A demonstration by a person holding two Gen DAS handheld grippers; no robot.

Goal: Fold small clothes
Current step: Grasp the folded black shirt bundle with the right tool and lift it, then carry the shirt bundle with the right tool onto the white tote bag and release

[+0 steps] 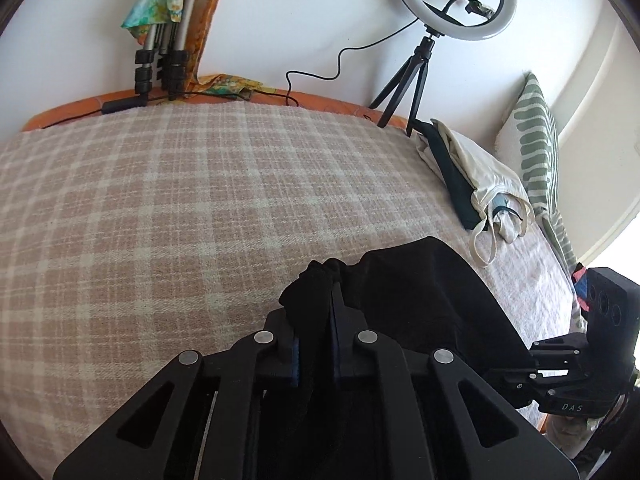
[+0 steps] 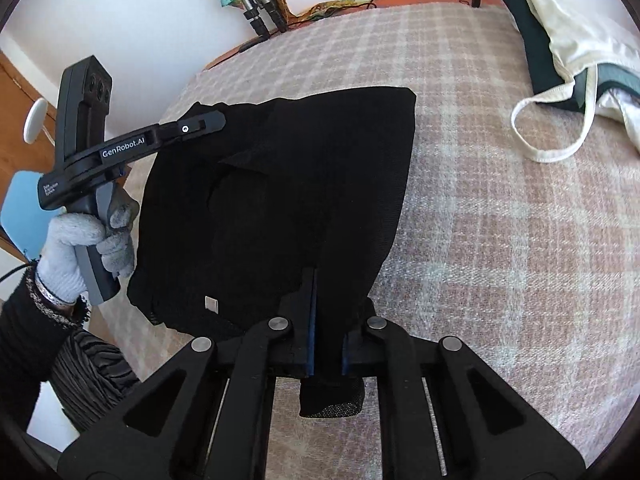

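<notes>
A black garment [image 2: 280, 200] hangs lifted over the plaid blanket [image 2: 500, 240], stretched between both grippers. In the right wrist view my right gripper [image 2: 326, 292] is shut on its near edge, and cloth drapes over one finger. My left gripper [image 2: 212, 122], held by a gloved hand [image 2: 80, 240], is shut on the garment's far left corner. In the left wrist view the left gripper [image 1: 322, 280] pinches a bunched fold of the black garment [image 1: 420, 300], and the right gripper [image 1: 532, 364] grips the cloth at the right edge.
A pile of white and dark green clothes [image 1: 472, 176] lies at the blanket's far right, also seen in the right wrist view [image 2: 560, 40]. A striped pillow [image 1: 536, 140] leans behind it. A ring light on a small tripod [image 1: 452, 0] and tripod legs [image 1: 160, 64] stand at the wall.
</notes>
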